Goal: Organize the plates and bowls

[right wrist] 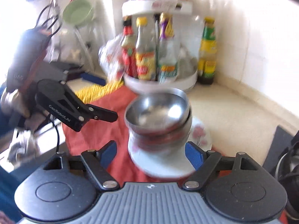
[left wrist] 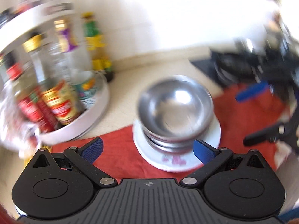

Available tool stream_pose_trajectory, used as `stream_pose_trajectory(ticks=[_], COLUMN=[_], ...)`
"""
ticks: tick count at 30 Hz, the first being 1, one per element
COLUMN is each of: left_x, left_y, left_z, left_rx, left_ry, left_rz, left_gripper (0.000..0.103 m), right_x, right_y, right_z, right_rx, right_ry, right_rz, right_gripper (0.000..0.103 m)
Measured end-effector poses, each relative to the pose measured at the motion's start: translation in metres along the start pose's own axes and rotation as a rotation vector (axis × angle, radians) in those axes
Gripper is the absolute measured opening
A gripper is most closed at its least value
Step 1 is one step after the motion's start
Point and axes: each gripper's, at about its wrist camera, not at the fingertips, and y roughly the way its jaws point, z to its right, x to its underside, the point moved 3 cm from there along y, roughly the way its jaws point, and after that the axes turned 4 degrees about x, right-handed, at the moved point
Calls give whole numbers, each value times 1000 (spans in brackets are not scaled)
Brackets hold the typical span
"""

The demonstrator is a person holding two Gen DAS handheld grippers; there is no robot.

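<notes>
A stack of steel bowls (left wrist: 174, 110) sits on white flowered plates (left wrist: 177, 160) on a red cloth (left wrist: 119, 155). My left gripper (left wrist: 147, 150) is open and empty, its blue pads either side of the plates' near edge. In the right wrist view the same bowls (right wrist: 158, 115) and plates (right wrist: 162, 166) sit just ahead of my right gripper (right wrist: 150, 154), which is open and empty. The left gripper (right wrist: 104, 114) shows at the left of that view. Both views are motion-blurred.
A white round rack of sauce bottles (left wrist: 56, 100) stands left of the stack, also in the right wrist view (right wrist: 160, 59). A tall bottle (right wrist: 207, 52) stands by the tiled wall. A dark stove area (left wrist: 243, 65) lies to the right. A green bowl (right wrist: 78, 12) hangs at the back.
</notes>
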Motion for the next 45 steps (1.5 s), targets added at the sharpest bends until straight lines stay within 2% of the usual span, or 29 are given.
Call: stream_pose_trajectory(ticks=[4,5,6,7,8,10,12,14,15,18,21,23,28,32,45], left_x=[-28,-36,-42,-46,-48,-40,-25,-7,2,27,35,46,56,57,56], left_y=[-41,-60,-79,-96,-106,-109,-93,-68,-58,-45,-26,-20,-5,1,10], left_z=[-20,-20,-19,-21,-24,-32,-35,-33,-29,-20,-12,-4,16,26,45], left_rx=[-133,-169,-201,-226,-235,-174,-93,-133,-158,-191,-178,-172,-165,-146,-126], left_ry=[-96,-114,-133,-163,-206,-345,-446,-480,-482,-485,-494,-490,-460,-450,-424], left_rz=[152,213,275,332,357,325,274,179,132,82,10,-14,-69,-82,-122], left_gripper=[103,103,103,103,103,103,103,103,103,103,103,103,103,103,103], right_x=[-43,-53,-59,-59,-54,-45,-34,-21,-13,11,35,47,63,73,87], right_y=[-37,-47,-57,-64,-68,-57,-45,-36,-32,-18,-7,-4,-5,0,4], right_z=[-15,-21,-27,-33,-38,-46,-54,-58,-58,-53,-49,-49,-31,-20,-8], right_rx=[81,118,167,220,260,243,240,231,242,311,316,327,450,540,568], right_ry=[-1,-5,-3,26,91,173,205,246,265,312,379,400,485,495,551], right_rz=[203,277,351,423,475,428,385,319,290,214,112,75,30,-7,-49], right_gripper=[81,85,103,103,103,103,103,103,103,103,103,103,103,103,103])
